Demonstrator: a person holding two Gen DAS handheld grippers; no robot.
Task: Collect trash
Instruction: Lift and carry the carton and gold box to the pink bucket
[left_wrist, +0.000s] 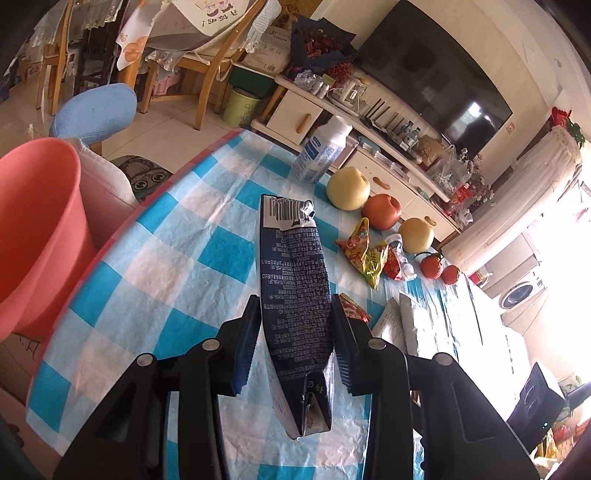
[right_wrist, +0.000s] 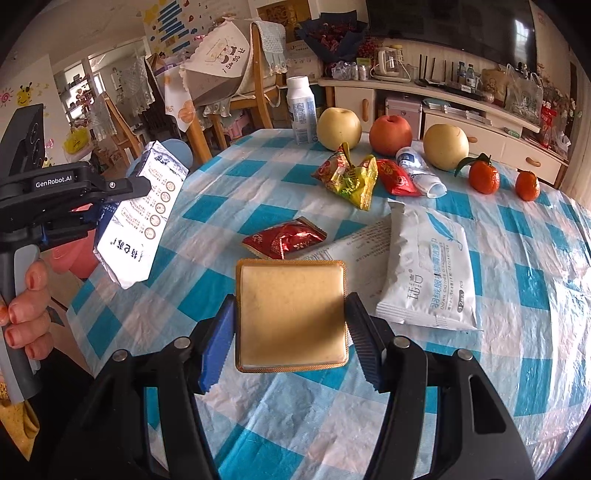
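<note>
Two pieces of trash are already lifted off the worktop (right_wrist: 517, 295). The left tongs (left_wrist: 295, 325) are clamped on a flattened dark milk carton (left_wrist: 295, 280), and the right tongs (right_wrist: 291, 321) pinch a golden square packet (right_wrist: 291, 310) by its two side edges. A pink bin (left_wrist: 37, 229) stands just beside the worktop edge, to the left of the carton. I judge the step now is the carry: bring the carton fully over the bin's mouth before letting go, because it is long and may catch the rim. Keep the packet level; its grip looks thin. More wrappers (right_wrist: 347, 177) lie beyond the packet, near the fruit (right_wrist: 389, 134).
</note>
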